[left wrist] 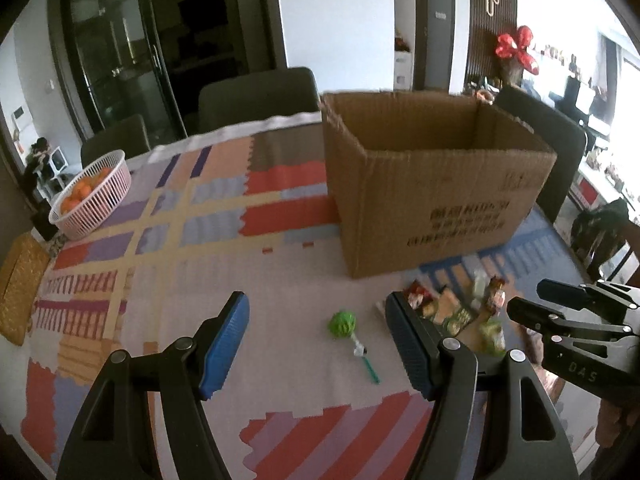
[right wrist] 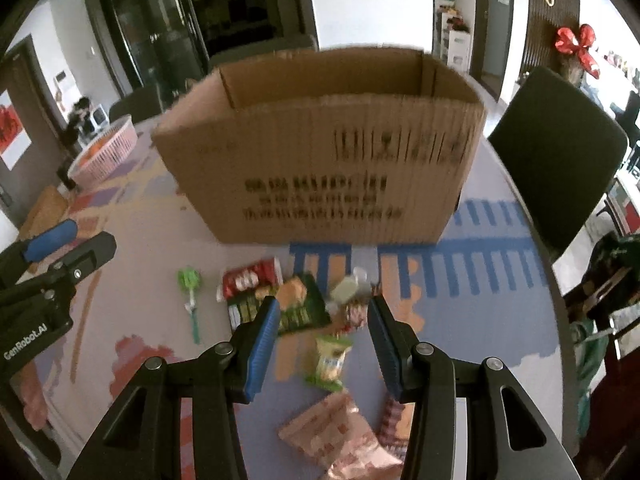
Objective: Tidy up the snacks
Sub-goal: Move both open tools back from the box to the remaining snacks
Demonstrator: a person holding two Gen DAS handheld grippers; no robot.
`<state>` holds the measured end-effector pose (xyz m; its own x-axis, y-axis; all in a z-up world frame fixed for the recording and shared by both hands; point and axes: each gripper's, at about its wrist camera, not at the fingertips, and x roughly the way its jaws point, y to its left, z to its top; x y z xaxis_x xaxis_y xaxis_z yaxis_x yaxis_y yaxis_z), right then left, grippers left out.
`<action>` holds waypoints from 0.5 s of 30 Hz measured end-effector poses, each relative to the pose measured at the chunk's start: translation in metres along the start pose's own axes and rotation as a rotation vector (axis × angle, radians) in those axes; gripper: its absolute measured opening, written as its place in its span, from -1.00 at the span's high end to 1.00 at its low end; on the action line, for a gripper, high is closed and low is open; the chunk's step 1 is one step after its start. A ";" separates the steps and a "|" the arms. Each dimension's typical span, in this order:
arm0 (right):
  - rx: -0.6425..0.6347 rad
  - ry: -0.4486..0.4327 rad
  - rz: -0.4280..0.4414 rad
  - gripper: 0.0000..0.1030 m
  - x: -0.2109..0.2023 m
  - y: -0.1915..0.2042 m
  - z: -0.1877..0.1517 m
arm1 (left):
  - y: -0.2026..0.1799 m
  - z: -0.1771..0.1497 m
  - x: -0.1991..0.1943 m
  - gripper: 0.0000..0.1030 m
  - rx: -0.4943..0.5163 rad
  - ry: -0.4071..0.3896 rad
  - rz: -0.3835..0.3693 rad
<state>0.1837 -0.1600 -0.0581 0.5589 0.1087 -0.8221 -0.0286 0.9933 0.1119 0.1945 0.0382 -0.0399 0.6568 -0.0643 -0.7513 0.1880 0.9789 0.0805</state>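
Both empty: left gripper (left wrist: 318, 344) spread above lollipop (left wrist: 343, 323), right gripper (right wrist: 323, 340) parted over snack pile (right wrist: 316, 312) at box's (right wrist: 320, 152) six o'clock; risks snagging neighbouring packets.

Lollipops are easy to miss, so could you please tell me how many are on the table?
1. The green lollipop lies apart, left of the snack pile; more could be hidden under the packets.
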 end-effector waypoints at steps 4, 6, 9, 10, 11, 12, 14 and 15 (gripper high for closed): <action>0.004 0.038 -0.009 0.09 0.009 0.001 -0.014 | 0.001 -0.011 0.010 -0.35 0.010 0.030 -0.005; 0.000 0.048 -0.017 0.09 0.013 0.001 -0.020 | 0.001 -0.016 0.015 -0.35 0.017 0.040 -0.006; 0.003 0.069 -0.021 0.09 0.019 0.000 -0.028 | -0.001 -0.022 0.024 -0.35 0.024 0.061 -0.014; 0.003 0.075 -0.021 0.09 0.021 0.000 -0.030 | -0.001 -0.024 0.026 -0.35 0.025 0.068 -0.016; 0.003 0.080 -0.022 0.09 0.022 0.001 -0.032 | -0.001 -0.025 0.029 -0.35 0.026 0.076 -0.019; 0.003 0.088 -0.023 0.09 0.024 0.001 -0.034 | -0.002 -0.027 0.033 -0.35 0.024 0.085 -0.022; 0.008 0.101 -0.021 0.09 0.027 0.001 -0.038 | -0.002 -0.029 0.043 -0.34 0.021 0.110 -0.031; 0.011 0.109 -0.022 0.09 0.029 0.001 -0.039 | -0.003 -0.030 0.047 -0.34 0.021 0.118 -0.035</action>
<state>0.1673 -0.1539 -0.1037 0.4659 0.0907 -0.8802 -0.0079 0.9951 0.0984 0.2032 0.0385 -0.0948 0.5589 -0.0740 -0.8259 0.2258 0.9720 0.0657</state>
